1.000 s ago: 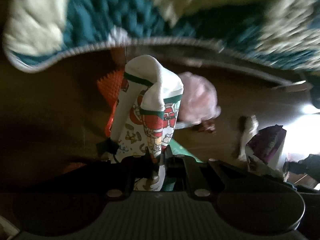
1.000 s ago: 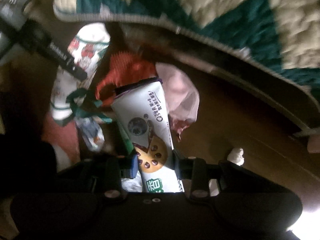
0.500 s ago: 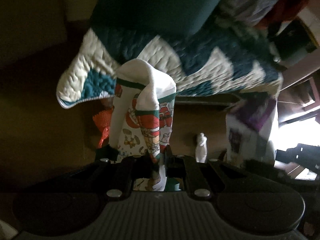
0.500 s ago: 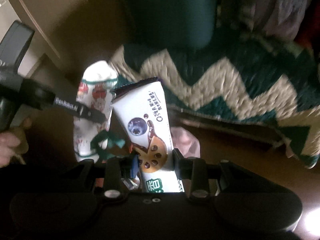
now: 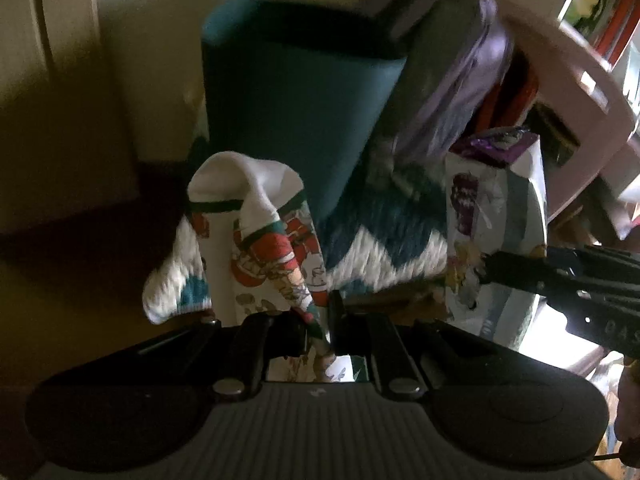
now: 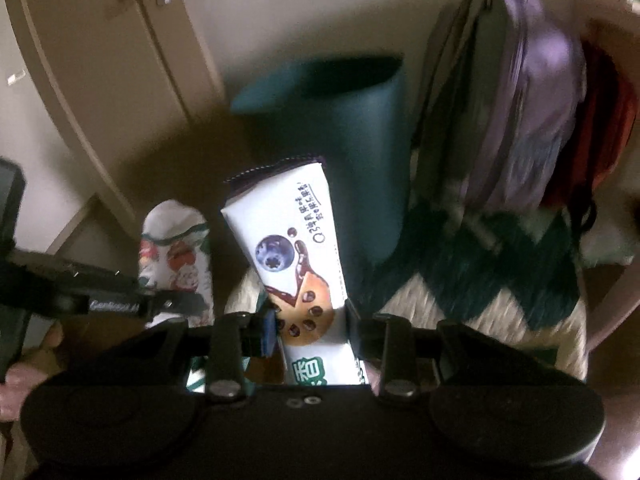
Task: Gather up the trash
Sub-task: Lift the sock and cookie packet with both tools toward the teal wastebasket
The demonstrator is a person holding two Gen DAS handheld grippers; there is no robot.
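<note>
The teal bin (image 6: 340,136) stands open-topped, its inside too dark to tell what it holds; just below its rim in the right wrist view, the right gripper (image 6: 308,324) clamps a white cookie wrapper (image 6: 292,248) printed with a blueberry; left of the bin, the left gripper (image 5: 316,320) is clenched on a crumpled white cartoon-printed wrapper (image 5: 260,240); a zigzag quilt (image 6: 480,280) lies beside the bin's base.
</note>
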